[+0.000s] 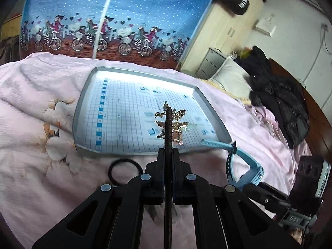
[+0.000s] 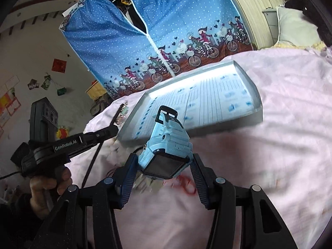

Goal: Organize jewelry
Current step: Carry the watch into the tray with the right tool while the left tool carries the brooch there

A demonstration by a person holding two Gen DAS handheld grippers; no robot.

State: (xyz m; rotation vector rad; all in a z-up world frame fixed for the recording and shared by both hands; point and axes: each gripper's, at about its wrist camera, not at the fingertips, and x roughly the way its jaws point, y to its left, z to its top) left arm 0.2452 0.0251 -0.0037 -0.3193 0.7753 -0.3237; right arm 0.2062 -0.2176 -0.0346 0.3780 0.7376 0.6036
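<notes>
Item 1: hair clip (image 1: 168,124), dark, toothed, with gold ornaments along one side. Long axis runs straight forward from the left gripper (image 1: 168,155), tip pointing toward the far rim of the tray (image 1: 83,103). Held above the tray's gridded liner; whether it touches the liner cannot be told. The left gripper's fingers are pressed nearly together, pinching the clip's rear end between them. In the right wrist view the clip (image 2: 121,112) projects beyond the tray's (image 2: 249,78) near left corner.

Item 2: light blue watch (image 2: 166,145) with dark rectangular face. Long axis along the strap, which extends forward and upward from the case, buckle end toward the tray. The right gripper (image 2: 166,172) has its fingers moderately spread, their ribbed pads (image 2: 128,176) clamping the case from both sides. In the left wrist view the watch (image 1: 240,161) sits just off the tray's near right corner, strap end overlapping the rim.

Item 3: black hair tie (image 1: 125,171), flat on the pink quilt (image 1: 41,186), near the tray's front edge.

Item 4: a hand (image 2: 47,184) grips the left gripper's handle.
</notes>
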